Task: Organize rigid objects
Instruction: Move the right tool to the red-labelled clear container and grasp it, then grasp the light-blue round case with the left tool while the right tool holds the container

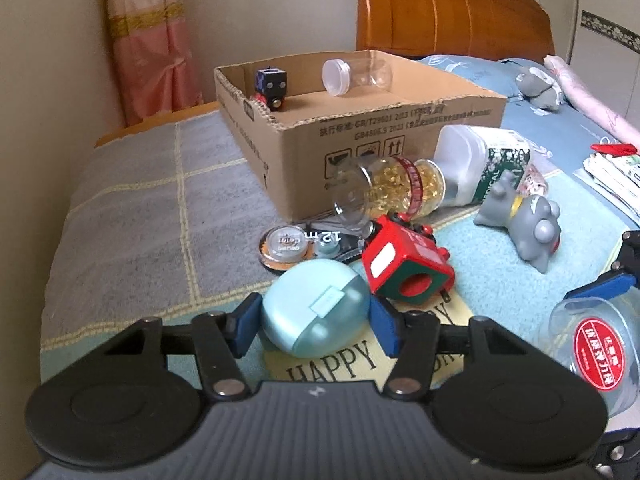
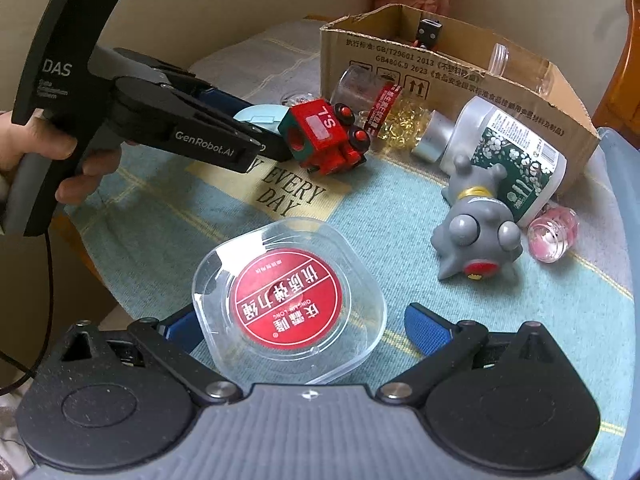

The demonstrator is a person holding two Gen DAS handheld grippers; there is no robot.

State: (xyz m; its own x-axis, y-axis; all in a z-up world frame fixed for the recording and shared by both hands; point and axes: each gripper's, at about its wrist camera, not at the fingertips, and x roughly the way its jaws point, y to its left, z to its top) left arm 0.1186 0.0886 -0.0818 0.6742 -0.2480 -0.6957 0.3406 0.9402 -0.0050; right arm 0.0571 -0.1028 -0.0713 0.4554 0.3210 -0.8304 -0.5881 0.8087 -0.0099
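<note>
Legible writing: the left gripper [image 2: 256, 120] bears "DAS" and "GenRobot.AI" on its black body; the bed cover's cream patch [image 1: 352, 356] reads "HAPPY" in the left wrist view and "EVERY DAY" in the right; the brown corrugated cardboard box [image 1: 360, 136] carries "GB/T29601 2013" and upright-arrow symbols; a flat black tape cartridge [image 1: 328, 238] shows "12m". The pale turquoise, egg-shaped plastic case [image 1: 316, 312] lies on the patch with the left gripper's blue pads [image 1: 248, 326] pressed against both of its sides. The right gripper [image 2: 298, 326] stands apart around a clear, rounded-square plastic container with a red circular Chinese-character label [image 2: 286, 304]; its right pad is clear of the container, while contact at the left pad cannot be told. Just behind the turquoise case lies a tipped red and green toy train block [image 1: 404, 272]. Beyond it lie a clear jar of yellow capsules [image 1: 400, 188], a white bottle with a dark green floral label [image 1: 480, 160] and a grey cat figurine [image 1: 524, 228]. Inside the box rest a black toy block [image 1: 272, 84] and a clear lidded jar [image 1: 356, 74].
</note>
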